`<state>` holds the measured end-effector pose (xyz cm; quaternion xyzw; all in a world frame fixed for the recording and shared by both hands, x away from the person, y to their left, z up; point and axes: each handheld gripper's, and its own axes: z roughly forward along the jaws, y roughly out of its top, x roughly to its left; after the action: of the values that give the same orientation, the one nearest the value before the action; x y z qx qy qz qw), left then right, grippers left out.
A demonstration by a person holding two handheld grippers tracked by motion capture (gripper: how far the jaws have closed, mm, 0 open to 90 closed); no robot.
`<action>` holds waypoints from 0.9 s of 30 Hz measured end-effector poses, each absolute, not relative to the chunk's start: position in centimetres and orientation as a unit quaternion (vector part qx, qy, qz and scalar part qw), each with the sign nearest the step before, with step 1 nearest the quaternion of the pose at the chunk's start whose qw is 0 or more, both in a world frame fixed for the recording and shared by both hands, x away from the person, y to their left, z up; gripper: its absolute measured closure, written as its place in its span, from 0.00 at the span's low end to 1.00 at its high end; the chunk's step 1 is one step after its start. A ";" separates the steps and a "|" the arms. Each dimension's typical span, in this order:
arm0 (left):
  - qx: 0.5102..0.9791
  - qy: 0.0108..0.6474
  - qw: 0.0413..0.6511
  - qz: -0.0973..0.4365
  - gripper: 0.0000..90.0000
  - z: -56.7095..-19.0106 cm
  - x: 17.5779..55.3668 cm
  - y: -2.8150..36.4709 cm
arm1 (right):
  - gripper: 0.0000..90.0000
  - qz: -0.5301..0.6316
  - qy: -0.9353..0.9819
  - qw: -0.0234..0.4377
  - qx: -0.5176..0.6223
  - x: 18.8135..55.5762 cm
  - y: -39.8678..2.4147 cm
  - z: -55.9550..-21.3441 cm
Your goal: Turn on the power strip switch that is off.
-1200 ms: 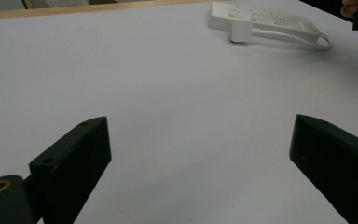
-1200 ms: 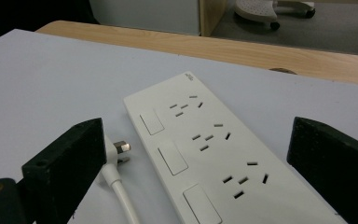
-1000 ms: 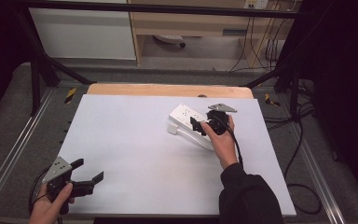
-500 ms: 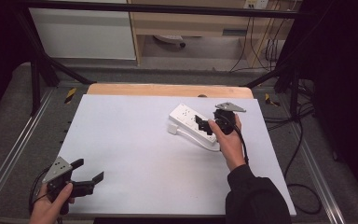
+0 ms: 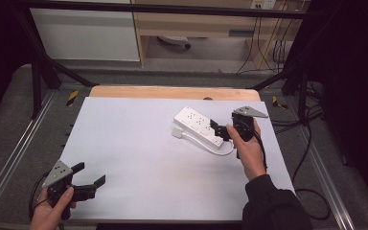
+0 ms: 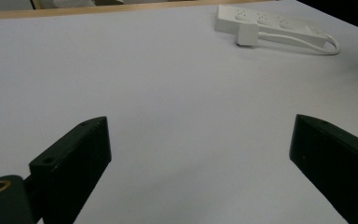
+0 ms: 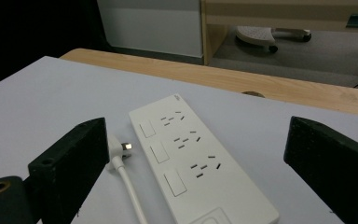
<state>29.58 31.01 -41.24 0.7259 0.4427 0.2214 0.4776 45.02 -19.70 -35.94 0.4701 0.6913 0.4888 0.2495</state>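
The right hand-held gripper (image 5: 219, 130) is wide open and holds nothing. It sits at the near end of the white power strip (image 5: 199, 125), which lies on the table (image 5: 139, 143) toward its far right side. To grab it well, go lower, keep the strip between the jaws, then squeeze slowly. The left hand-held gripper (image 5: 90, 175) is open too, far away.

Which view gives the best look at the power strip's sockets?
The right gripper view: the power strip lies close between the open jaws, its three sockets and switches sharp. The high view shows the whole strip but small, beside the right gripper. The left gripper view shows it far off, edge-on.
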 end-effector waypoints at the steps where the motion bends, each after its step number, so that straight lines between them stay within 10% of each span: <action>1: 0.726 0.443 0.478 0.221 0.06 -41.2 29.6 31.0 | 0.08 0.490 0.691 0.250 0.469 44.7 -20.0 -35.8; 27: 0.727 0.445 0.477 0.214 0.06 -41.5 29.6 30.7 | 0.10 0.516 0.669 0.266 0.463 37.5 -25.5 -36.5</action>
<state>29.63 30.73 -41.55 0.7266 0.4454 0.2137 0.4775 37.47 -25.55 -36.52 0.4634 0.6693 0.5161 0.2665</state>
